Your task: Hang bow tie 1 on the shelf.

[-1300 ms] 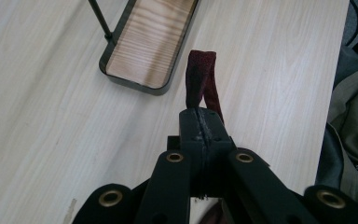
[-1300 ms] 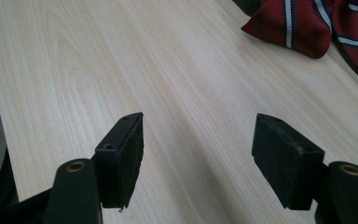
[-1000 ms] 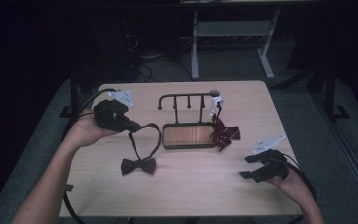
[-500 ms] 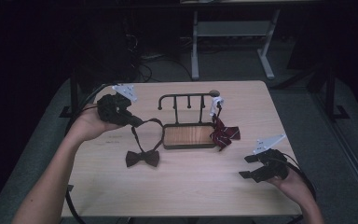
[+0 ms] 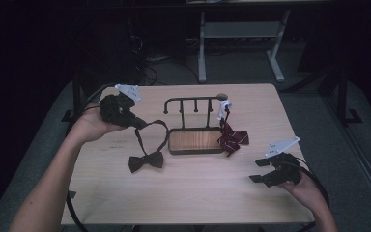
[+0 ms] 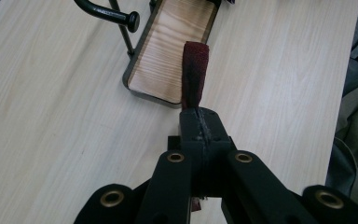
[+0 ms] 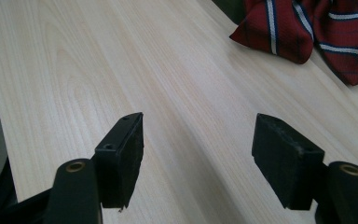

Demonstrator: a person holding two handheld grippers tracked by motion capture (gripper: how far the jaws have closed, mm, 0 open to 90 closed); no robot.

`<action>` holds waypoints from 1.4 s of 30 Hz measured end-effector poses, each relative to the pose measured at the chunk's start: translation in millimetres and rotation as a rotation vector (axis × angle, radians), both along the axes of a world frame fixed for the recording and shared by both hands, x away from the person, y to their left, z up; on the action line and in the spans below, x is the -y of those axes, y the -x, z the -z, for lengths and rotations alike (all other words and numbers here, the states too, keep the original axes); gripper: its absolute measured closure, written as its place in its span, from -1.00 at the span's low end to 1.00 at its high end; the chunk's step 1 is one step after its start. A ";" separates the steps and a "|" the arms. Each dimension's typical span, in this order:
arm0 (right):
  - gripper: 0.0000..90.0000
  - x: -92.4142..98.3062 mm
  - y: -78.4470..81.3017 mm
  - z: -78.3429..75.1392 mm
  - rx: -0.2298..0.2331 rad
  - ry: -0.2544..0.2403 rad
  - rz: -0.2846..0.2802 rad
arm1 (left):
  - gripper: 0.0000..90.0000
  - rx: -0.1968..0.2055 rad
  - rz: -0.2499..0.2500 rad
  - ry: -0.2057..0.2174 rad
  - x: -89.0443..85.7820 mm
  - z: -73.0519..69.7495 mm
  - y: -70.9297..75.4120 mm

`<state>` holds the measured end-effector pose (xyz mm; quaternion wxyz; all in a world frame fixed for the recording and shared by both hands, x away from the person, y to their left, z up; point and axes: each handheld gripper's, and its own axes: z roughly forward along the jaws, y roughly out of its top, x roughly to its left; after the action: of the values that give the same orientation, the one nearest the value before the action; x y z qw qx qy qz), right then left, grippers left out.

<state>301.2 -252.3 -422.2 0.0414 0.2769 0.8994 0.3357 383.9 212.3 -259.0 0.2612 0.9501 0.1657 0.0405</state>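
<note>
A dark bow tie [image 5: 146, 161] lies on the wooden table [image 5: 193, 198], its strap looping up to my left gripper [image 5: 142, 124]. That gripper hovers left of the black hook rack [image 5: 193, 101] and is shut on the strap. In the left gripper view the jaws [image 6: 199, 126] pinch the maroon strap [image 6: 195, 70], which sticks out toward the rack's wooden base [image 6: 172, 51]. A red striped bow tie [image 5: 232, 137] hangs at the rack's right end and rests on the table. My right gripper [image 5: 257, 170] sits low at the near right, open, its jaws [image 7: 198, 158] with nothing between them; the striped tie [image 7: 307, 28] lies beyond.
The rack's wooden base [image 5: 195, 140] stands at the table's middle. A white tag [image 5: 223, 107] hangs on the rack's right hook. Cables trail off both grippers over the table edges. A metal frame [image 5: 241, 34] stands on the dark floor behind the table.
My left gripper has shifted slightly up and toward the rack, drawing the bow tie a little farther from the front edge. The right gripper has not moved.
</note>
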 end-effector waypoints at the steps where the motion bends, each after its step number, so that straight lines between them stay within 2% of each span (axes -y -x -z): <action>1: -0.25 -0.5 0.2 -0.4 -0.001 0.001 0.001 | 1.00 0.002 0.002 0.000 -0.1 0.0 0.0; 33: -0.26 3.4 0.4 0.2 0.007 0.001 0.004 | 1.00 -0.007 -0.002 -0.008 2.3 -8.8 -11.4; 42: -0.26 5.3 1.2 -0.2 0.009 -0.004 0.004 | 1.00 0.003 -0.009 -0.011 6.2 -12.9 -16.4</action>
<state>300.0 -257.6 -422.0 0.0453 0.2773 0.8979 0.3388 400.3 206.2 -246.1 0.2558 0.9508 0.1693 0.0442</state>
